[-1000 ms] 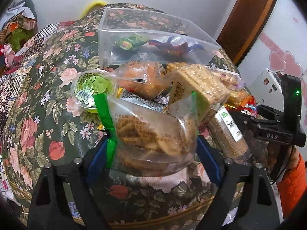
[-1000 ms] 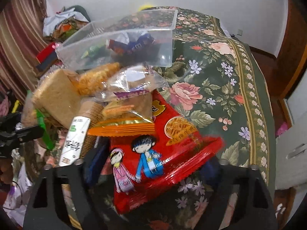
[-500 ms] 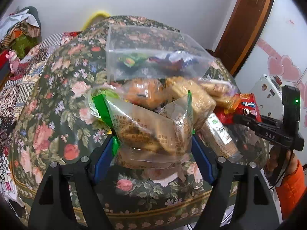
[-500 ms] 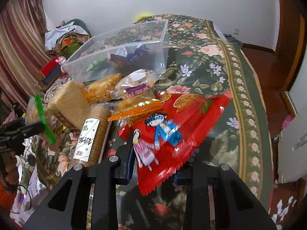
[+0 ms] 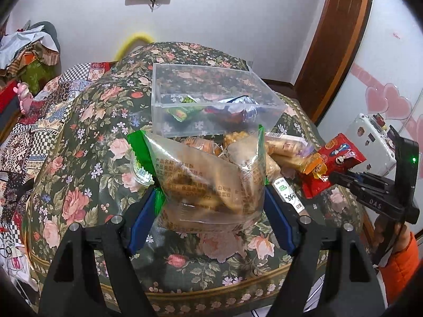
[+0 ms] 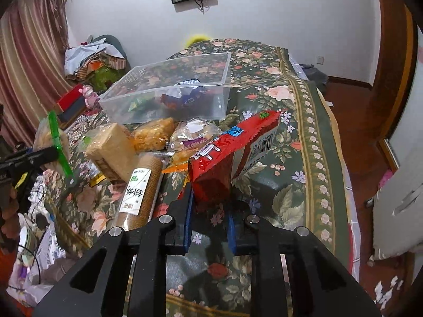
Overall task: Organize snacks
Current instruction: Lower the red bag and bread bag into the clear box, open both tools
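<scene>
My left gripper [image 5: 211,206] is shut on a clear green-edged biscuit bag [image 5: 208,182] and holds it above the table's near edge. My right gripper [image 6: 210,206] is shut on a red snack packet [image 6: 224,155], lifted and tilted; it also shows in the left wrist view [image 5: 330,163]. A clear plastic bin [image 5: 211,105] stands behind the snack pile with a green packet [image 5: 182,111] and a blue-red packet [image 5: 232,108] inside. The bin also shows in the right wrist view [image 6: 171,89].
Loose snacks lie between the grippers and the bin: a brown cracker roll [image 6: 140,190], a wafer block [image 6: 111,150], an orange bag [image 6: 153,134] and a clear bag [image 6: 195,134]. The floral table [image 6: 296,137] drops off at right. Clutter sits at left [image 6: 90,63].
Both grippers have lifted and pulled back from the pile with their packets. The right gripper closed tight on the red packet, which now stands tilted up.
</scene>
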Motion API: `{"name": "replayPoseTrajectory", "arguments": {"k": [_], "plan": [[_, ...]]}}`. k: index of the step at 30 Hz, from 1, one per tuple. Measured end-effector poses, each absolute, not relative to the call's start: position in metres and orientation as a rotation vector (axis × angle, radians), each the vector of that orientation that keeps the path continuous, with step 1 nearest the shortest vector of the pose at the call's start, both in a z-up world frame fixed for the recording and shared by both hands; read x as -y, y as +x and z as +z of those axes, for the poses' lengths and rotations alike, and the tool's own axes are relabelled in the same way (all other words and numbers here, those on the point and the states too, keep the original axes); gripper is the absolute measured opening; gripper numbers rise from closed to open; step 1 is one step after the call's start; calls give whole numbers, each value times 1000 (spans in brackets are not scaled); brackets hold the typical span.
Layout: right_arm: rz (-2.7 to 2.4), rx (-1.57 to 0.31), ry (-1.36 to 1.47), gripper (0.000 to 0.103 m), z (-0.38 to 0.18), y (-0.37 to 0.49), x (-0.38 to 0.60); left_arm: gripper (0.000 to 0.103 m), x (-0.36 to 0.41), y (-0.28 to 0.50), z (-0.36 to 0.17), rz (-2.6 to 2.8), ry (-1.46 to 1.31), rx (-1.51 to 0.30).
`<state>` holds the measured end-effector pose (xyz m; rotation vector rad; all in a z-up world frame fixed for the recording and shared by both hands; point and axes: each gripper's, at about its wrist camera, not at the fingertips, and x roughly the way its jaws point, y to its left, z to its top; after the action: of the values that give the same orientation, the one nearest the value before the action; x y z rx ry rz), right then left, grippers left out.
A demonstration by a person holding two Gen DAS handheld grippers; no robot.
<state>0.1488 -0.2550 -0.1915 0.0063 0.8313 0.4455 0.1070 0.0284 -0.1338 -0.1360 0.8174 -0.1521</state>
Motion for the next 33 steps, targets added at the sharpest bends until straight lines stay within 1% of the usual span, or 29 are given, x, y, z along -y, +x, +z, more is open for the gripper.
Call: {"name": "replayPoseTrajectory", "arguments": {"k": [8, 20, 33], "plan": [[439, -784, 58, 12, -173, 143, 265, 77, -33, 107, -122, -138, -139, -790], [477, -675, 38, 8, -141, 140, 247, 77, -40, 118, -99, -122, -137, -732], [533, -562, 55, 8, -115, 177, 214, 77, -36, 162, -65, -113, -114, -649]]}}
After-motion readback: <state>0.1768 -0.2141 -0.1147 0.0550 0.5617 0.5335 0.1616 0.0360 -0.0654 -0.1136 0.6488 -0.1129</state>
